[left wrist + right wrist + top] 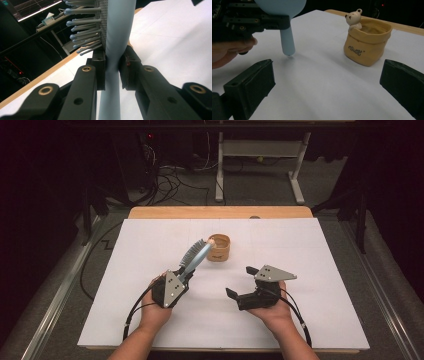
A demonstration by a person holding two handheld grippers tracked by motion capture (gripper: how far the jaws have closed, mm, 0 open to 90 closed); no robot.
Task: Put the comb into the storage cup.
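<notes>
My left gripper (pixel 186 274) is shut on the handle of a light blue hairbrush (pixel 195 253). The brush head tilts up toward a tan pouch-shaped cup (pixel 219 248) with a small bear figure on its rim. In the left gripper view the pads clamp the hairbrush (pixel 117 30) handle from both sides, with the left gripper (pixel 112 72) bristles pointing left. My right gripper (pixel 241 281) lies to the right, open and with nothing between its jaws. In the right gripper view the right gripper (pixel 327 85) faces the cup (pixel 365 42), and the brush handle's end (pixel 287 43) hangs just above the sheet.
A white sheet (pixel 310 270) covers the wooden table (pixel 220 212), whose far edge shows behind the cup. Beyond it stand a white desk frame (pixel 295 175) and loose cables on the floor. A person's hand (pixel 227 53) holds the left gripper.
</notes>
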